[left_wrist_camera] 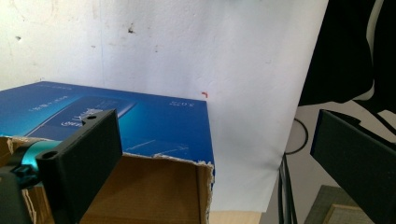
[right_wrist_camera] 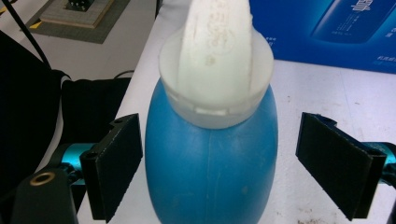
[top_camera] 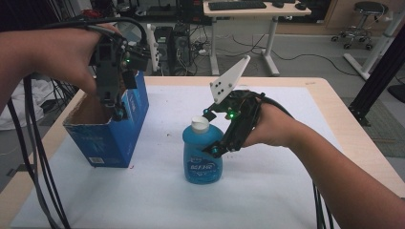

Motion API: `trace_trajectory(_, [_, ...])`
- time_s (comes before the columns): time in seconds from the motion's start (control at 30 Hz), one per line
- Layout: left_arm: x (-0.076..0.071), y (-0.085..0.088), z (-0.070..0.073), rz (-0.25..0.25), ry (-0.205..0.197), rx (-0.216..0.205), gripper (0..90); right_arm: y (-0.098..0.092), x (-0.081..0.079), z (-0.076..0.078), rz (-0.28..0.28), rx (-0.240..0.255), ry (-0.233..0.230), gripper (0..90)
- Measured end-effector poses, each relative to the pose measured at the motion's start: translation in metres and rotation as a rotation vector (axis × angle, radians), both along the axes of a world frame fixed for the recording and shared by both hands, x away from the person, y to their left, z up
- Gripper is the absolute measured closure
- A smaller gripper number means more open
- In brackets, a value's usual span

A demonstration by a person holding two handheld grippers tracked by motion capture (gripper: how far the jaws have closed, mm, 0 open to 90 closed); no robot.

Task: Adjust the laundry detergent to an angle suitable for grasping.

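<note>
At left, an open blue cardboard box point(top_camera: 112, 131) is straddled at its near right corner by the left gripper point(top_camera: 114, 102), jaws wide and empty. Right of it, mid-table, an upright blue plastic bottle with a white cap point(top_camera: 202, 155) is flanked by the right gripper point(top_camera: 213, 133), jaws spread wide, untouching.

Overhead forward view; two close claw-mounted views
</note>
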State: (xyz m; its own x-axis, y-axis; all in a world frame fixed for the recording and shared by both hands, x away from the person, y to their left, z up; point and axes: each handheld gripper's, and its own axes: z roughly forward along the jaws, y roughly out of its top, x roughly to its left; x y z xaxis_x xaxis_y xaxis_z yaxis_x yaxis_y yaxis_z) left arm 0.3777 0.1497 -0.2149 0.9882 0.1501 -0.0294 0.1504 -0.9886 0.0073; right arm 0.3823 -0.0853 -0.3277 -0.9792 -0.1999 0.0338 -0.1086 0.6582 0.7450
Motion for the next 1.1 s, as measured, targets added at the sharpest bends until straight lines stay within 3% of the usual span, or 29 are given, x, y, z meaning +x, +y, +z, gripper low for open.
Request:
trace_trajectory(0.2, [0.001, -0.001, 0.0, -0.006, -0.001, 0.0, 2.0, -0.01, 0.001, 0.007, -0.021, 0.021, -0.017, 11.4])
trace_trajectory(0.27, [0.001, -0.002, 0.0, -0.008, -0.003, -0.001, 2.0, -0.014, 0.001, 0.008, -0.029, 0.012, -0.012, 10.4])
trace_trajectory(0.33, [0.001, -0.002, 0.0, -0.008, -0.004, -0.003, 2.0, -0.018, 0.001, 0.01, -0.052, 0.004, -0.022, 1.1])
trace_trajectory(0.57, [0.002, -0.005, -0.001, -0.011, 0.0, 0.002, 2.0, -0.037, 0.002, 0.019, -0.075, -0.046, -0.019, 0.6])
trace_trajectory(0.67, [0.003, -0.006, -0.001, -0.011, 0.001, 0.001, 2.0, -0.049, 0.002, 0.028, -0.088, -0.103, -0.027, 0.6])
trace_trajectory(0.83, [0.004, -0.008, -0.002, -0.012, 0.002, 0.003, 2.0, -0.063, 0.001, 0.046, -0.098, -0.239, -0.052, 0.7])
trace_trajectory(1.1, [0.007, -0.015, -0.005, -0.028, 0.008, 0.004, 2.0, -0.071, -0.005, 0.068, -0.102, -0.427, -0.105, 0.7])
